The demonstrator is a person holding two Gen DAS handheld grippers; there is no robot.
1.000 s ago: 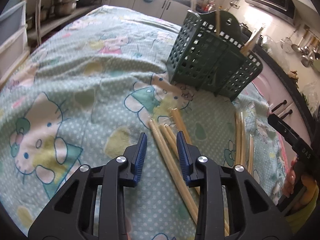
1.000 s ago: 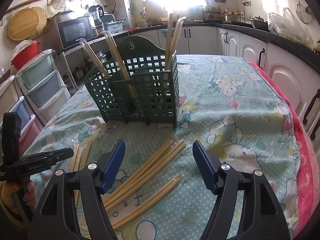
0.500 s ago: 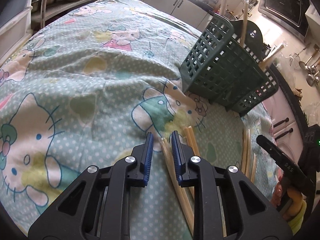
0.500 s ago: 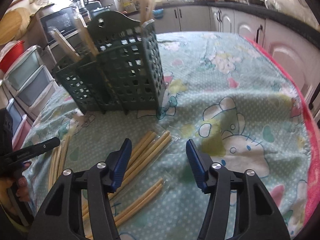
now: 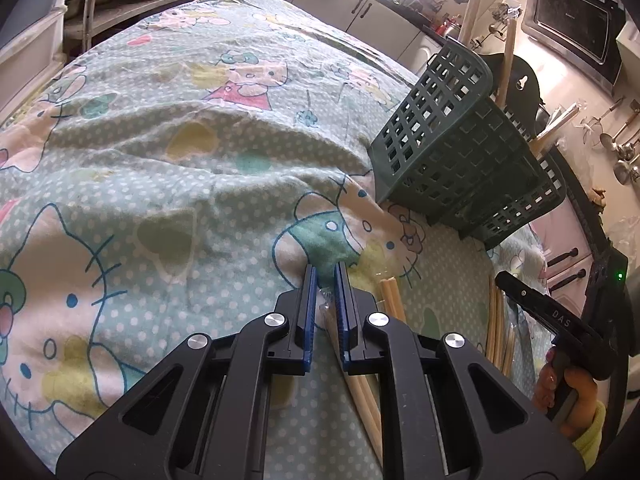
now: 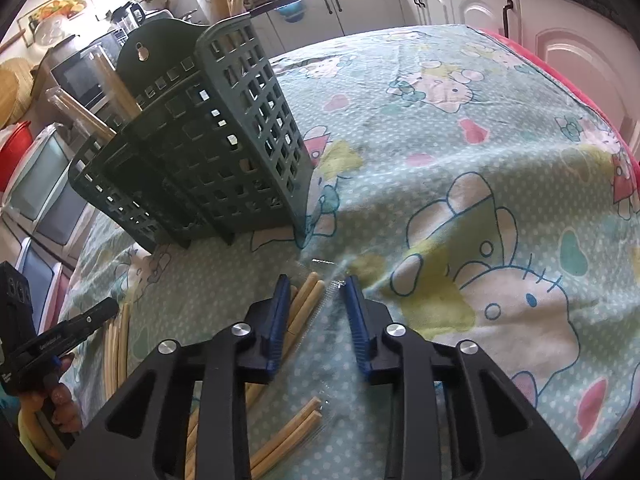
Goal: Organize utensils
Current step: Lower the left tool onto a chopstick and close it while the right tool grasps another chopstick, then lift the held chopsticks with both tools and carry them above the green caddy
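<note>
A dark green slotted utensil basket point(image 5: 452, 160) stands on the table, also in the right wrist view point(image 6: 208, 152), with several wrapped chopstick pairs standing in it. More wrapped chopstick pairs lie flat on the cloth. My left gripper point(image 5: 326, 280) is down on the cloth, its jaws nearly shut around the tip of one wrapped pair point(image 5: 360, 396). My right gripper point(image 6: 316, 292) is open and low over another wrapped pair point(image 6: 308, 300), which lies between its jaws. Another pair point(image 6: 292, 432) lies nearer, under the right gripper.
A Hello Kitty tablecloth point(image 5: 168, 184) covers the table. More chopstick pairs point(image 5: 496, 328) lie to the right, by the other hand-held gripper point(image 5: 548, 316). Kitchen cabinets and counters ring the table; plastic drawers point(image 6: 36, 184) stand at the left.
Both grippers have moved down and forward to the chopsticks on the cloth. The left jaws have narrowed from open to nearly shut. The right jaws have also narrowed, around a pair.
</note>
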